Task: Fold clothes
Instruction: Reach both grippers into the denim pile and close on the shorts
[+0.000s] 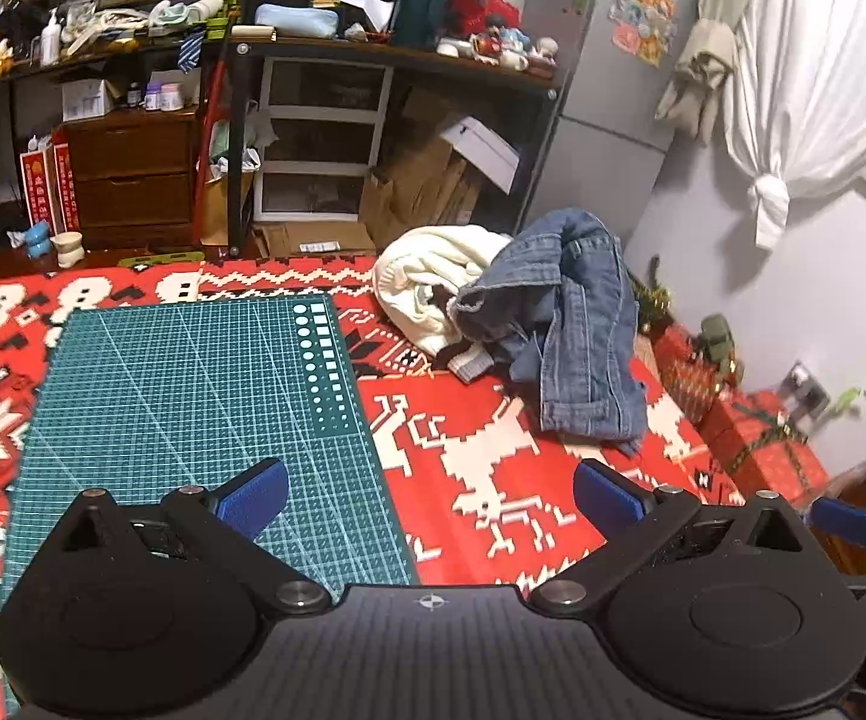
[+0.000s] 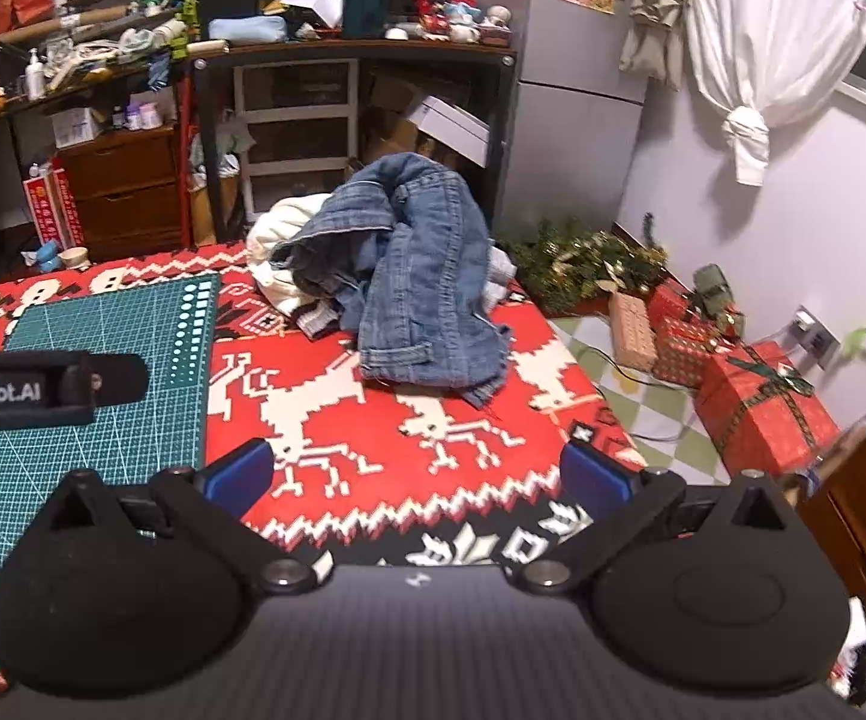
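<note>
– Left wrist view: what about the clothes?
– Crumpled denim jeans (image 1: 571, 330) are heaped over a cream sweater (image 1: 427, 276) at the far right of the surface, on a red reindeer-pattern cloth (image 1: 493, 480). A grey sock cuff (image 1: 472, 363) pokes out beneath.
– And the tongs?
– The left tongs (image 1: 430, 495) gape wide and empty above the edge of the green cutting mat (image 1: 193, 390); the right tongs (image 2: 415, 474) are likewise spread, holding nothing, well short of the pile.
– Anything nearby?
– Wrapped gifts (image 2: 763, 408) and a green garland (image 2: 583, 264) sit to the right.
</note>
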`<state>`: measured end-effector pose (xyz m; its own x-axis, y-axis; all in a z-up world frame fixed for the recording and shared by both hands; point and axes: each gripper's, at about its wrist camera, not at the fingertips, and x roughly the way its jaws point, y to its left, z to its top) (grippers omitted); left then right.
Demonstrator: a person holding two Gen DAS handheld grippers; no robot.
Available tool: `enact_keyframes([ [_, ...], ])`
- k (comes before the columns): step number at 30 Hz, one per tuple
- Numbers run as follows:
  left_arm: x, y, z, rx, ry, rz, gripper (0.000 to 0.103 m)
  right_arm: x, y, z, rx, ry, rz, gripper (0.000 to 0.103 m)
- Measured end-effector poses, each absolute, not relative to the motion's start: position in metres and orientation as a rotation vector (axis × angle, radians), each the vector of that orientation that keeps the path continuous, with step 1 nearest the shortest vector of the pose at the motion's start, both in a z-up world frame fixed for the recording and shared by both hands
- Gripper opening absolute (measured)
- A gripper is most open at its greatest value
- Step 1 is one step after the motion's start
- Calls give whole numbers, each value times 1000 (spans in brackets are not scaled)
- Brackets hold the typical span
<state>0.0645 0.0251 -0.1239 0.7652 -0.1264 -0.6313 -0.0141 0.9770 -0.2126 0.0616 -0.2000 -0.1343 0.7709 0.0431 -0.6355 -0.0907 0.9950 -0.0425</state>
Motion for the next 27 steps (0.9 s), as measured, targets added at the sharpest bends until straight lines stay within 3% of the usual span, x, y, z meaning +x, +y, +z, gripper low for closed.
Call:
enact_keyframes([
  [14, 141, 19, -159, -75, 662, -179, 102, 132, -214, -197, 37, 603, 137, 103],
  [19, 169, 14, -167, -41, 648, -196, 94, 166, -212, -212, 17, 604, 139, 102],
  [23, 190, 9, -173, 6, 639, -201, 80, 191, -206, -219, -13, 599, 134, 101],
  [25, 199, 5, -175, 34, 630, -202, 80, 207, -201, -224, -37, 604, 128, 101],
  [27, 209, 2, -176, 50, 623, -198, 76, 222, -199, -230, -36, 622, 133, 95],
])
